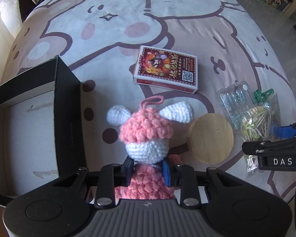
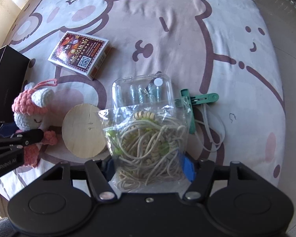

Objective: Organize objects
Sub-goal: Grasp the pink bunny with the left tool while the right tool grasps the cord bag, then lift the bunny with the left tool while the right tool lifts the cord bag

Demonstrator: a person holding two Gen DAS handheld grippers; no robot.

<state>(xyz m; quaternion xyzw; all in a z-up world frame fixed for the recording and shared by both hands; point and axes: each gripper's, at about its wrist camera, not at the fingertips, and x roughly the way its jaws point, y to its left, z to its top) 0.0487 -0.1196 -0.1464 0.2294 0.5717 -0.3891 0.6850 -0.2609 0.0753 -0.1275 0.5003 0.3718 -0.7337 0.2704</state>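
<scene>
Left wrist view, left to right: black cardboard box (image 1: 29, 122), open, pale scuffed floor inside, standing on a soft cartoon-print blanket (image 1: 167, 9). Just right of it the left gripper (image 1: 148, 166) is clamped on a crocheted doll (image 1: 146, 136), knobbly pink yarn hair, white ears, pads pinching below the head. Round flat wooden disc (image 1: 211, 139) beside the doll. Glossy card box (image 1: 166, 69) lies further back.

Right wrist view: crinkled clear plastic bag (image 2: 148, 138) of tangled cream cord sits between the right gripper (image 2: 150, 167) pads, which press its sides. Behind it, a clear hard case (image 2: 142, 92); to the right, a green plastic clip (image 2: 199, 98).
</scene>
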